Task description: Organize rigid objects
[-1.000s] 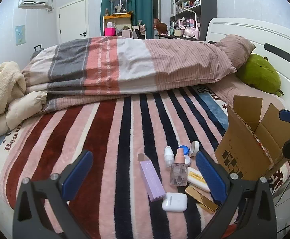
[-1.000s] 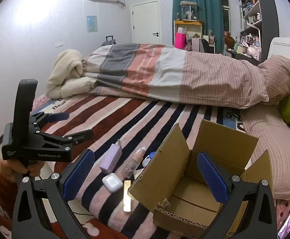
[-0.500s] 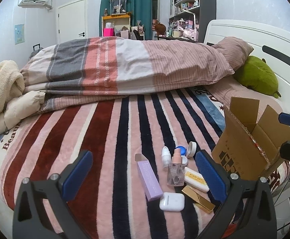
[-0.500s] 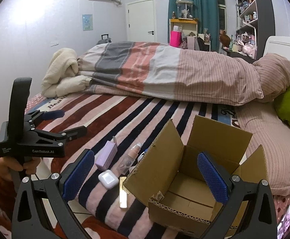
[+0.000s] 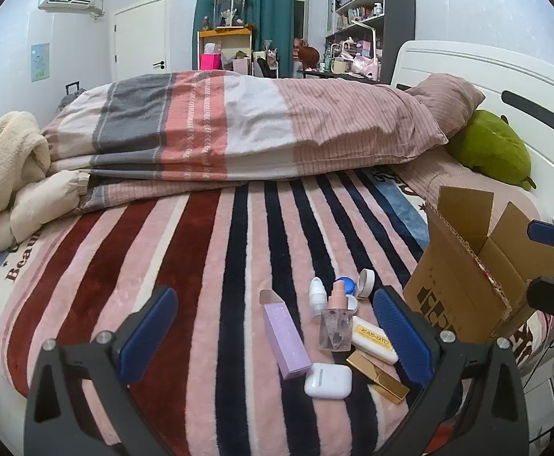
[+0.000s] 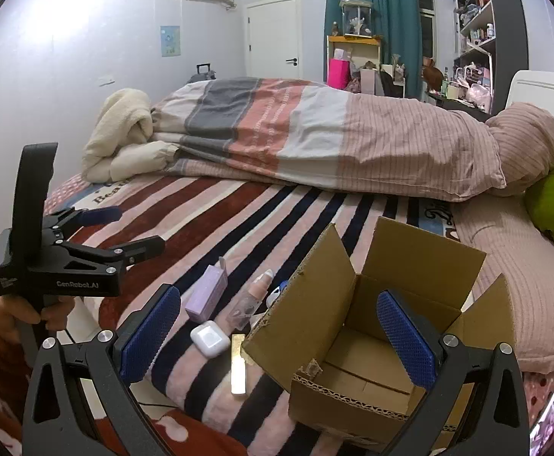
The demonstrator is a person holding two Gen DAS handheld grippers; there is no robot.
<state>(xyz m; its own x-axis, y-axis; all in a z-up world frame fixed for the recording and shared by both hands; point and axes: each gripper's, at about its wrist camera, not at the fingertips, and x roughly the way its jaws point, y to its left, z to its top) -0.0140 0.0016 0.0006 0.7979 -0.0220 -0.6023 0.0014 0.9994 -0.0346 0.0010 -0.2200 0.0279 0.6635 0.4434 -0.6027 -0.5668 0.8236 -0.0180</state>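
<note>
Striped pink, navy and maroon plush blanket [image 5: 185,266] over the bed, bunched duvet behind. At its near right corner, an open brown cardboard box [image 6: 383,304], flaps up, nothing seen inside. Just left of the box, a tight cluster of small rigid things, none yet packed.

Largest of the cluster: a lilac rectangular carton [image 5: 286,336], lying flat, long axis running away from the left camera and leaning slightly left at the far end. Beside it on the right, a clear pink-capped spray bottle [image 5: 335,323], upright in the left view. Then a white soap-like bar with a yellow label [image 5: 373,344], a gold rectangular tube [image 5: 377,376] angled toward the box, and a white rounded earbud case [image 5: 328,380] nearest the bed edge. Behind those, a small white dropper bottle [image 5: 316,298], a blue-lidded round pot [image 5: 346,285] and a white round cap [image 5: 366,278].

Left gripper [image 5: 277,334] — spread wide, holding nothing — aimed straight at the cluster, the carton and bottle framed between its blue pads. Right gripper [image 6: 277,334] likewise spread and empty, poised over the box's left wall, cluster off to its left.

Nearer and better lined up: the left one, probably. Carton's length running along the approach, so a squeeze across its narrow width looks natural — then a short carry rightward to the box.
</note>
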